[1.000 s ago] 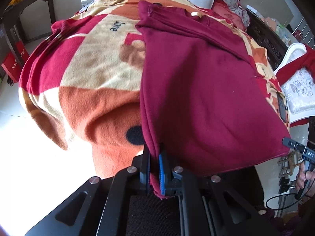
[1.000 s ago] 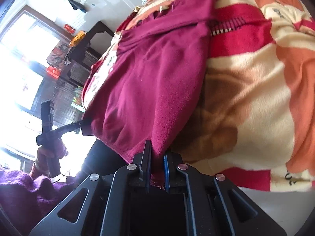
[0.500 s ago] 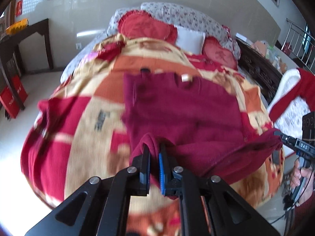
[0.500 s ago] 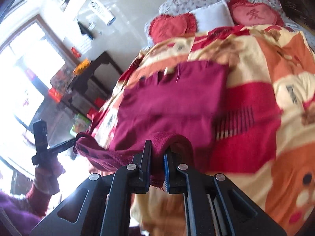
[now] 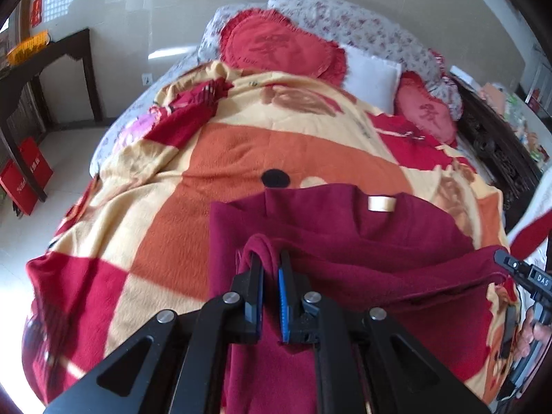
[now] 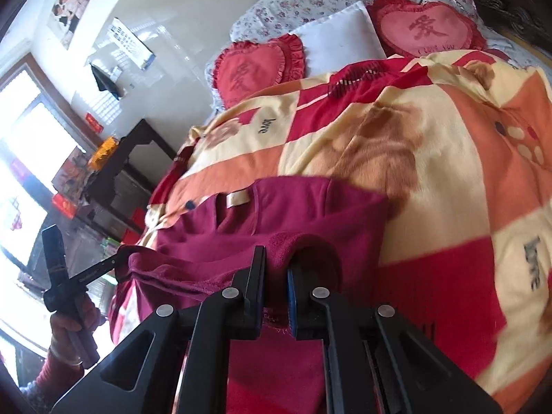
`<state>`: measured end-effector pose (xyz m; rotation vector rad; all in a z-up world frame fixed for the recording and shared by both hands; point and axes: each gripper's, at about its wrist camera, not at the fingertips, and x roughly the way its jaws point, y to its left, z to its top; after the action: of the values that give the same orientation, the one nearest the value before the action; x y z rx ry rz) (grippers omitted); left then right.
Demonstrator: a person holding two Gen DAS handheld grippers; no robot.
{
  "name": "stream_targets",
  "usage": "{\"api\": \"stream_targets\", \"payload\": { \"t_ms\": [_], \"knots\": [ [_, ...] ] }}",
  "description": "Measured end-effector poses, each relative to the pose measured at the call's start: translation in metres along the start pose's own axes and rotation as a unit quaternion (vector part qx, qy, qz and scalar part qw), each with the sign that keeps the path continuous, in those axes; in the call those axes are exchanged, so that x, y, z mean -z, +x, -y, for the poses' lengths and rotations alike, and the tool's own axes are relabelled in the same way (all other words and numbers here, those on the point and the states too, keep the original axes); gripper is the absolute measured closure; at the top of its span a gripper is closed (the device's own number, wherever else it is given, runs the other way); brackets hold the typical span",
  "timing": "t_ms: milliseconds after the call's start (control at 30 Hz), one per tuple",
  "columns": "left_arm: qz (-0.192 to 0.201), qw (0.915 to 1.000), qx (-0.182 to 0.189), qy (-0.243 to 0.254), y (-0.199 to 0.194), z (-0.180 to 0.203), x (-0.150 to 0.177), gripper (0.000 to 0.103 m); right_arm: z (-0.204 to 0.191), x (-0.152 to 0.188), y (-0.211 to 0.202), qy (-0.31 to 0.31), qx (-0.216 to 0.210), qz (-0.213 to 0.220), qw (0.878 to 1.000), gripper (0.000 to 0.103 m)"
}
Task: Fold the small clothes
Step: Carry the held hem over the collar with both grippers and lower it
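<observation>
A bed fills both wrist views, covered by a blanket (image 5: 241, 158) patterned in orange, cream and red blocks. At far left in the left wrist view, a dark wooden side table (image 5: 51, 65) stands by a tiled wall. Across the head of the bed lie a red heart cushion (image 5: 279, 48), a white pillow (image 5: 372, 79) just right of it, and a second, smaller heart cushion (image 5: 426, 114) further right.

A maroon top (image 5: 396, 241) lies on the near part of the blanket, its collar and a cream label (image 5: 381, 203) facing away from the cameras. Its lower hem is lifted off the blanket and stretched between the two tools, above the rest of the garment.

The left gripper (image 5: 270, 265) is narrow, its fingers pinching a bunched fold of the hem at the top's left corner. At the right edge of this view, the right gripper (image 5: 507, 262) clamps the hem's other corner.

In the right wrist view, the left gripper (image 6: 119, 258) appears at the left, held in a hand (image 6: 74, 321) and gripping its corner. In the centre, the right gripper (image 6: 276, 265) is narrow, closed on a hump of the top (image 6: 310, 207).
</observation>
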<state>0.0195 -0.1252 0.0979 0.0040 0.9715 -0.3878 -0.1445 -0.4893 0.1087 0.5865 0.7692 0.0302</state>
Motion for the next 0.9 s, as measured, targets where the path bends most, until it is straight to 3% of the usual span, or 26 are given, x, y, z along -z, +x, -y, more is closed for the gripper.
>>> {"api": "stream_targets", "payload": {
  "t_ms": [167, 300, 367, 433, 500, 667, 767, 900],
  "knots": [
    [-0.025, 0.9995, -0.002, -0.017, 0.041, -0.004, -0.014, 0.092, 0.029, -0.021, 0.046, 0.045, 0.011, -0.013, 0.999, 0.103],
    [-0.041, 0.9989, 0.017, -0.016, 0.056, -0.007, -0.021, 0.086, 0.04, -0.029, 0.062, 0.059, 0.0, -0.029, 0.998, 0.1],
    [-0.047, 0.9981, 0.038, -0.011, 0.051, -0.007, -0.024, 0.068, 0.042, -0.03, 0.053, 0.068, -0.014, -0.014, 0.998, 0.092],
    [-0.032, 0.9984, 0.046, -0.008, 0.041, -0.007, -0.026, 0.037, 0.043, -0.032, 0.036, 0.071, -0.022, 0.018, 0.997, 0.082],
    [0.01, 0.9994, 0.032, -0.009, 0.023, -0.009, -0.03, 0.027, 0.043, -0.034, 0.018, 0.073, -0.022, 0.043, 0.996, 0.082],
    [0.023, 0.9989, 0.038, -0.013, 0.011, -0.009, -0.029, 0.026, 0.017, -0.021, 0.011, 0.01, -0.02, 0.033, 0.999, 0.083],
    [0.006, 1.0, 0.007, 0.003, 0.027, 0.0, -0.024, 0.026, -0.001, -0.018, 0.032, -0.033, -0.002, 0.008, 0.999, 0.083],
    [-0.018, 0.9992, -0.036, 0.004, 0.065, 0.001, -0.019, 0.026, -0.005, -0.027, 0.069, -0.039, 0.018, -0.003, 0.999, 0.083]
  ]
}}
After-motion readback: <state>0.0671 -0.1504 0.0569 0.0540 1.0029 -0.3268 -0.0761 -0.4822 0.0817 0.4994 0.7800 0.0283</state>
